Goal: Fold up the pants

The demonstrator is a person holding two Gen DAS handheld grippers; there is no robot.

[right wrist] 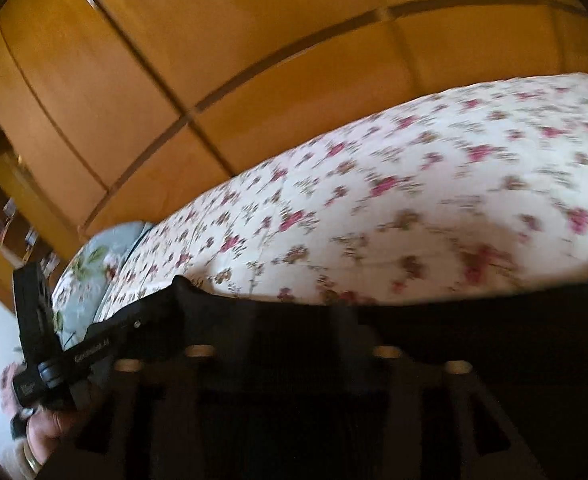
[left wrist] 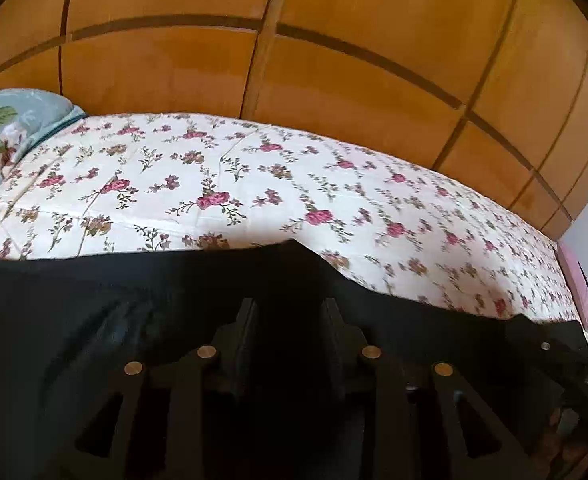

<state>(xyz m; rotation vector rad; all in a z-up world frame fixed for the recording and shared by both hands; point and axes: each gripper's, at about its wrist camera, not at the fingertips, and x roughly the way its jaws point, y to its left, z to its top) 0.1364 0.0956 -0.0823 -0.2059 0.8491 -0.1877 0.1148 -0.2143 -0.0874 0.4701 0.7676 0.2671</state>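
The black pants [left wrist: 93, 320] hang as a dark sheet across the bottom of both views, lifted above the floral bed sheet [left wrist: 253, 184]. My left gripper [left wrist: 289, 304] is shut on the pants' upper edge, its fingers mostly buried in black cloth. My right gripper [right wrist: 306, 320] is shut on the pants [right wrist: 494, 340] too, at the same raised edge. The left gripper [right wrist: 133, 332] and the hand holding it show at the lower left of the right wrist view, pinching a corner of the cloth. The right wrist view is blurred.
The bed sheet [right wrist: 414, 200] is cream with pink roses. A pale green floral pillow [left wrist: 1, 128] lies at the bed's left end. A tall orange wooden wardrobe [left wrist: 294, 60] stands behind the bed. A pink edge [left wrist: 578, 280] shows at the bed's right end.
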